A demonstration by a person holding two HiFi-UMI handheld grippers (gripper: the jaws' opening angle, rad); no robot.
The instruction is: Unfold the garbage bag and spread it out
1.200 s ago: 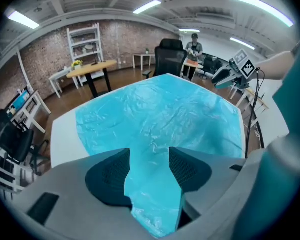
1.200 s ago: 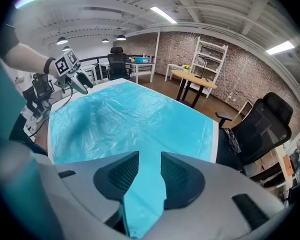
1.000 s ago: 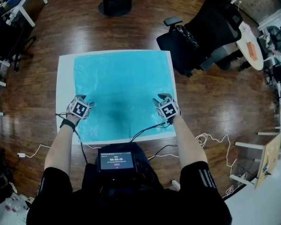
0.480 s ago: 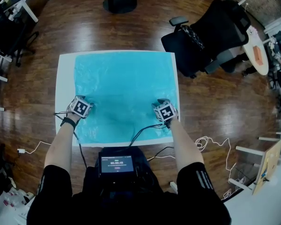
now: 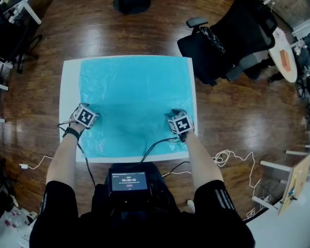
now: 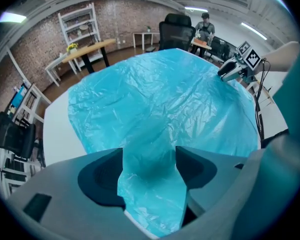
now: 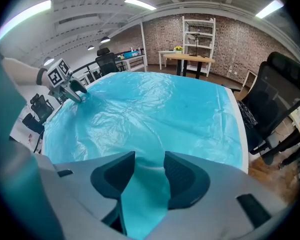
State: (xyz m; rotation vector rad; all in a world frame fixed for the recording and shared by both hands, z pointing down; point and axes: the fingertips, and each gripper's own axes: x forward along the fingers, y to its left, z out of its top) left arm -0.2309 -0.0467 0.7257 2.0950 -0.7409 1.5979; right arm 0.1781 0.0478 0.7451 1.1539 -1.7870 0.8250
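Observation:
The blue garbage bag (image 5: 134,99) lies spread flat over the white table (image 5: 70,102), covering most of it. My left gripper (image 5: 92,120) points down at the bag's near left part, and my right gripper (image 5: 172,118) at its near right part. In the left gripper view the jaws (image 6: 149,156) stand wide apart with a fold of blue film loose between them. The right gripper view shows the same: jaws (image 7: 150,165) apart, film running between the pads. Both pairs of jaws have just been opening. Each gripper view shows the other gripper across the bag (image 6: 231,70) (image 7: 72,91).
A black office chair (image 5: 227,35) stands off the table's far right corner. A round table base (image 5: 132,1) is beyond the far edge. Cables (image 5: 225,154) trail on the wood floor at the near right. A small screen (image 5: 128,180) hangs at the person's chest.
Both grippers have sunk a little onto the bag. The dark sag in the bag's near middle has gone and the film lies flatter.

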